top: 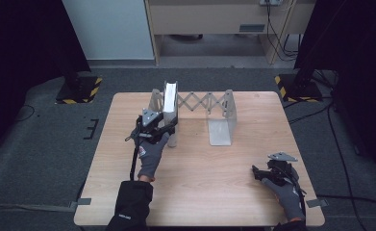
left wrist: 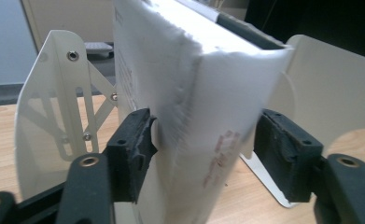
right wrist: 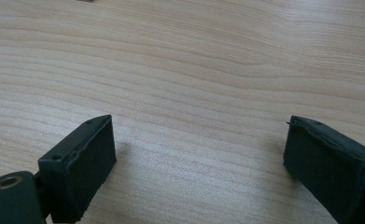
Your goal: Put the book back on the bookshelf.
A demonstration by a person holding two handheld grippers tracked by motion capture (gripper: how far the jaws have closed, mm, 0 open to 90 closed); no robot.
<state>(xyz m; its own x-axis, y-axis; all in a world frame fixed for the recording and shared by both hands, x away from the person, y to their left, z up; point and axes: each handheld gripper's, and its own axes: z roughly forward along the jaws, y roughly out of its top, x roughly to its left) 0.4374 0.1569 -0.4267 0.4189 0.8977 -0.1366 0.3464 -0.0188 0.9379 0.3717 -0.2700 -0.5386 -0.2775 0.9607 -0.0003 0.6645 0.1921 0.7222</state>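
Book lettering too blurred to read

Book (left wrist: pixel 194 107) stands upright in the white rack (top: pixel 222 126), at my eleven o'clock. Left gripper (left wrist: pixel 203 149) straddles it, fingers (left wrist: pixel 133 144) released. Right gripper (right wrist: pixel 199 163) gapes over bare worktop (right wrist: pixel 194 56), four o'clock.

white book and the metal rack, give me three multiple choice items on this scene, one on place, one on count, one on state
1. Where does the white book stand?
A. at the left end of the rack
B. flat at the table's right edge
C. on the floor

2. How many upright plates of the rack show in the high view?
A. one
B. three
C. six

3. How do the jaws of the right gripper stand?
A. clamped on the book
B. open over bare table
C. shut on a cable

Answers: 1 A, it stands upright between the left plates. 2 B, two at the left and one at the right. 3 B, nothing lies between its pads.
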